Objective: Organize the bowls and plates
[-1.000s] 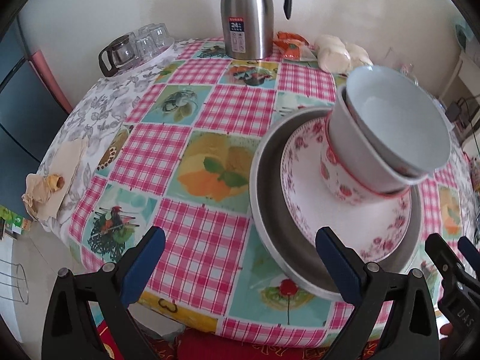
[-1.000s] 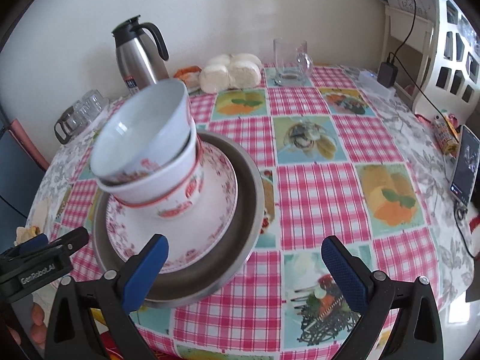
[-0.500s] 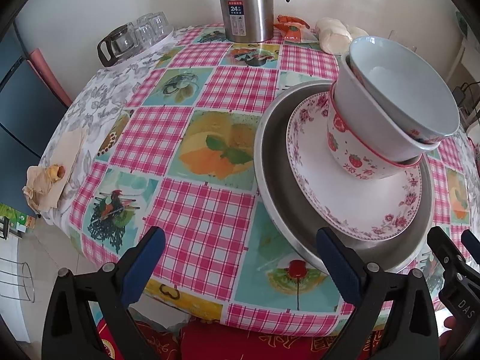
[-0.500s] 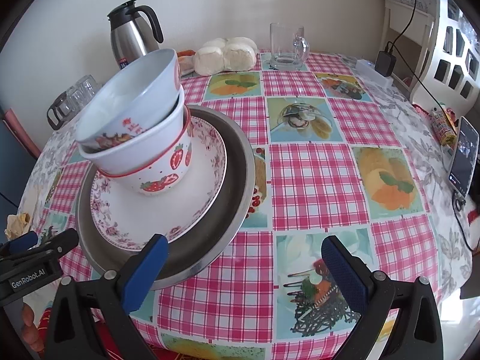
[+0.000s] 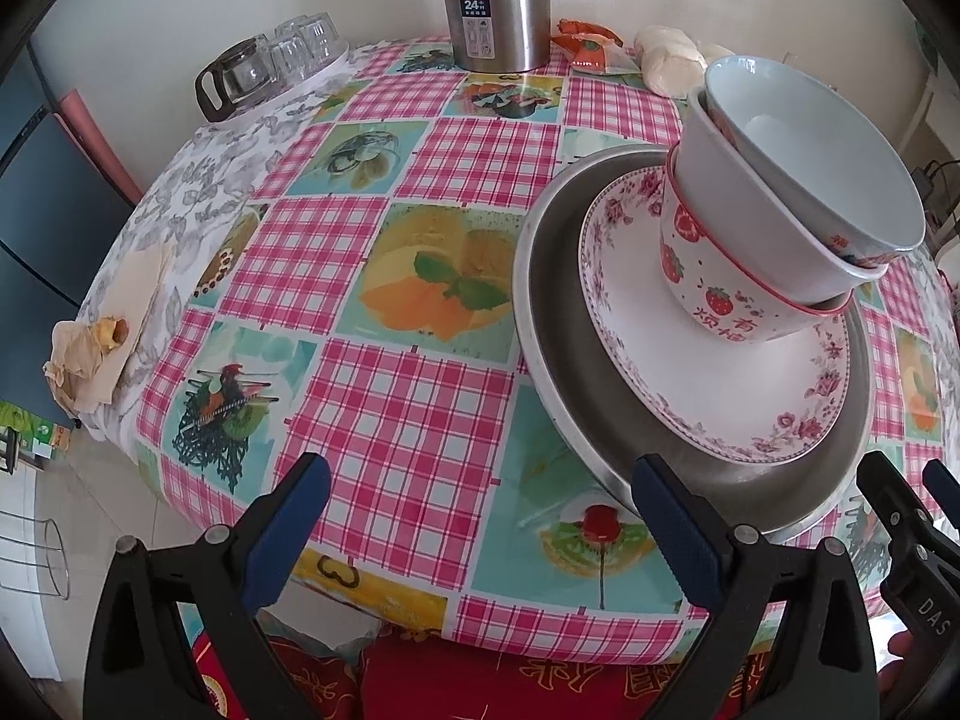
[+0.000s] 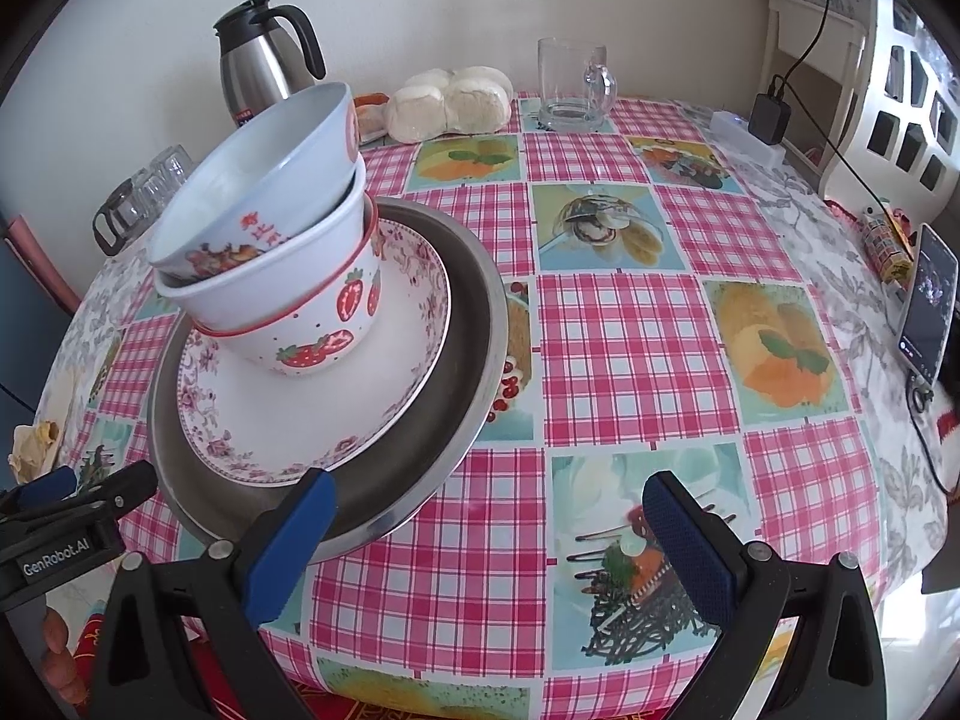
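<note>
Both blue-padded grippers, left and right, stay spread, empty, backed farther off. Just ahead, between them, the metal pan carries a floral plate and stacked bowls. Beyond, the steel flask reads "24".

3 bowls nested, tilted, on floral plate in steel pan.

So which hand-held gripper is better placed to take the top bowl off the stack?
Probably the right hand-held gripper. The top bowl leans toward the left side, so its raised edge faces the right one. Both are open and empty, low at the metal tray's near edge.
</note>
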`<act>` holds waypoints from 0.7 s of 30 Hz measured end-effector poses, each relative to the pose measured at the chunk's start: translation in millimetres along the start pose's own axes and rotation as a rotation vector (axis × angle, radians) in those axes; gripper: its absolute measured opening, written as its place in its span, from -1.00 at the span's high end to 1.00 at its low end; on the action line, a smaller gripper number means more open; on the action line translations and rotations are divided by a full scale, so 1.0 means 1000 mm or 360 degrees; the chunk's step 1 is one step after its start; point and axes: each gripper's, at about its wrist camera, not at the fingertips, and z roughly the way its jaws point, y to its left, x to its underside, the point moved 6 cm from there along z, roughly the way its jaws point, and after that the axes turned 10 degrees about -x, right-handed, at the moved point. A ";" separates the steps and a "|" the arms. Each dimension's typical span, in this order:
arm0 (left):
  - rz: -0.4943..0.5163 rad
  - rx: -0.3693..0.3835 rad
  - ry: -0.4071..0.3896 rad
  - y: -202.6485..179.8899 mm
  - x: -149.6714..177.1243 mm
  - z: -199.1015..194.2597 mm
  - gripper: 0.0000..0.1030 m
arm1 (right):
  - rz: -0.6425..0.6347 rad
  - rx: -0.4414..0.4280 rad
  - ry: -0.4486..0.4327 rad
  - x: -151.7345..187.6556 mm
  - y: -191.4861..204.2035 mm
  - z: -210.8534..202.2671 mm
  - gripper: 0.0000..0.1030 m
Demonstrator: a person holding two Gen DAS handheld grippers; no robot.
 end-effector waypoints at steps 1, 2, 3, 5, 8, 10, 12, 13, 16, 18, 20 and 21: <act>0.0001 0.0000 0.0000 0.000 0.000 0.000 -0.95 | 0.0000 0.0000 0.0000 0.000 0.000 0.000 -1.00; 0.0002 -0.0001 0.0001 0.000 0.000 0.000 -0.95 | 0.0000 0.0000 0.0000 0.000 0.000 0.000 -1.00; 0.0003 -0.0002 0.0002 0.000 0.000 0.000 -0.95 | 0.0001 0.0000 0.0001 0.000 0.000 0.000 -1.00; 0.0003 -0.0003 0.0004 -0.001 0.001 0.000 -0.95 | 0.0002 0.0001 0.0002 0.000 0.000 0.000 -1.00; 0.0000 -0.0003 0.0006 -0.001 0.001 0.001 -0.95 | 0.0000 0.0001 0.0001 0.002 0.000 0.000 -1.00; 0.0001 -0.0003 0.0007 -0.001 0.001 0.001 -0.95 | 0.0002 0.0001 0.0003 0.002 0.000 0.000 -1.00; 0.0002 -0.0004 0.0009 -0.001 0.000 0.001 -0.95 | 0.0000 0.0002 0.0006 0.003 0.000 0.000 -1.00; 0.0003 -0.0004 0.0010 -0.001 0.000 0.002 -0.95 | -0.0002 0.0003 0.0007 0.003 0.000 0.001 -1.00; 0.0006 -0.0005 0.0013 -0.002 0.000 0.002 -0.95 | -0.0004 0.0005 0.0009 0.003 0.000 0.001 -1.00; 0.0010 -0.0005 0.0015 -0.002 0.000 0.003 -0.95 | -0.0005 0.0006 0.0012 0.003 0.000 0.002 -1.00; 0.0012 -0.0006 0.0017 -0.003 0.000 0.004 -0.95 | -0.0006 0.0008 0.0012 0.002 0.000 0.002 -1.00; 0.0013 -0.0005 0.0018 -0.003 0.000 0.004 -0.95 | -0.0008 0.0009 0.0013 0.003 0.000 0.001 -1.00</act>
